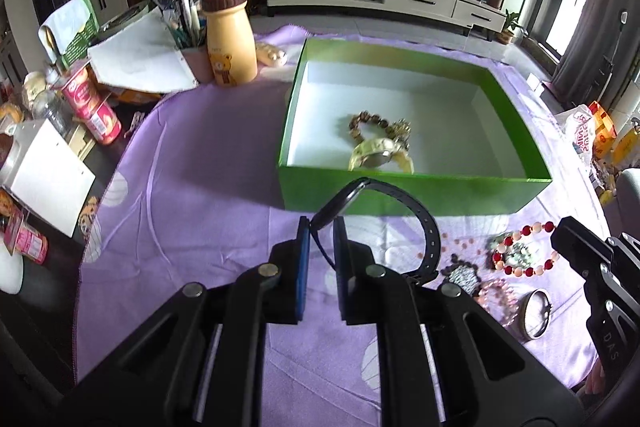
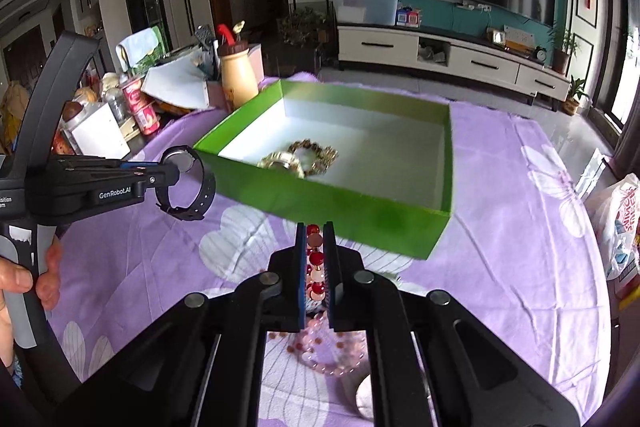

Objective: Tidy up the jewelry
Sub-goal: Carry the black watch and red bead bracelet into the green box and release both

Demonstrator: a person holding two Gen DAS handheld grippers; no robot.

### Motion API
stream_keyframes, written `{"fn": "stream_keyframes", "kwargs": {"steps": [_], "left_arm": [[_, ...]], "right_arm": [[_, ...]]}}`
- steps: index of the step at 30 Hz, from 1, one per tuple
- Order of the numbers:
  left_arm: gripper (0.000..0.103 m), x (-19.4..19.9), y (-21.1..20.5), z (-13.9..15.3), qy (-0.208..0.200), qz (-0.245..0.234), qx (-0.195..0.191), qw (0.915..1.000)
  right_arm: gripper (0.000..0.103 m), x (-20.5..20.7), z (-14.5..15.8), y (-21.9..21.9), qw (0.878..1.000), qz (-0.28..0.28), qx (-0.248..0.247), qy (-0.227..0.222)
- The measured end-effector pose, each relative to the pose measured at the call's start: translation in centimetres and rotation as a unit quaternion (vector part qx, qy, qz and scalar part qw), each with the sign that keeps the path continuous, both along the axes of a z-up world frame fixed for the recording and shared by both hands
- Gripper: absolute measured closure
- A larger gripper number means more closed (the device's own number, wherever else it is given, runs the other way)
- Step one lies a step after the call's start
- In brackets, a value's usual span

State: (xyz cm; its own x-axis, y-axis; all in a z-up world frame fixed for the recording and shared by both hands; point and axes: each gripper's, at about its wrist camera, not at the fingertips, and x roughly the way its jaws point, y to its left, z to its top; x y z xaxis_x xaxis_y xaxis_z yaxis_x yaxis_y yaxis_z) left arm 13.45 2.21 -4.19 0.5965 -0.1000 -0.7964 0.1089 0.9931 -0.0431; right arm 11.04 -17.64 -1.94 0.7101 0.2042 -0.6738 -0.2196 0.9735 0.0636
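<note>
Nearby, left hand-held gripper (image 1: 322, 227) clamping black watch (image 1: 400, 215), right hand-held gripper (image 2: 316, 231) pinching red bead bracelet (image 2: 315, 259), green box (image 1: 400, 195) ahead.

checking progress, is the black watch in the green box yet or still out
Out. The black watch is clamped in the left gripper, short of the green box's near wall.

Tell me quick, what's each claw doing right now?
Left gripper: closed, holding the black watch.
Right gripper: closed on the red and white bead bracelet.
</note>
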Motion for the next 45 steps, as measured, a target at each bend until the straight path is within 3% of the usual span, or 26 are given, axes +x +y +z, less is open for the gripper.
{"fn": "stream_keyframes", "kwargs": {"steps": [8,15,27,35,42,43,45], "left_arm": [[0.092,2.7,-1.7,1.9,-0.009,-0.013,-0.01,0.9998],[0.092,5.8,-3.7,2.8,-0.01,-0.023,-0.016,0.9995],[0.092,11.0,-6.9,-0.8,0.029,-0.024,0.006,0.9993],[0.091,12.3,-8.3,-3.4,0.049,-0.025,0.033,0.9979],[0.084,12.4,-8.2,-3.5,0.038,-0.02,0.045,0.998],[0.081,12.4,-8.1,-3.5,0.037,-0.02,0.044,0.9981],[0.072,12.4,-8.0,-3.3,0.035,-0.019,0.041,0.9984]], "right_arm": [[0.096,2.3,2.4,-1.5,1.0,-0.014,0.007,-0.024],[0.096,5.7,3.0,-2.4,0.999,-0.023,0.029,-0.019],[0.096,11.5,-0.5,-2.5,0.998,-0.042,0.029,0.029],[0.096,13.1,-3.0,-2.3,0.997,-0.043,0.02,0.056],[0.093,13.6,-4.1,-2.7,0.996,-0.053,0.023,0.065],[0.087,13.7,-4.1,-2.9,0.996,-0.056,0.023,0.066],[0.084,13.7,-4.1,-3.1,0.995,-0.059,0.028,0.07]]}}
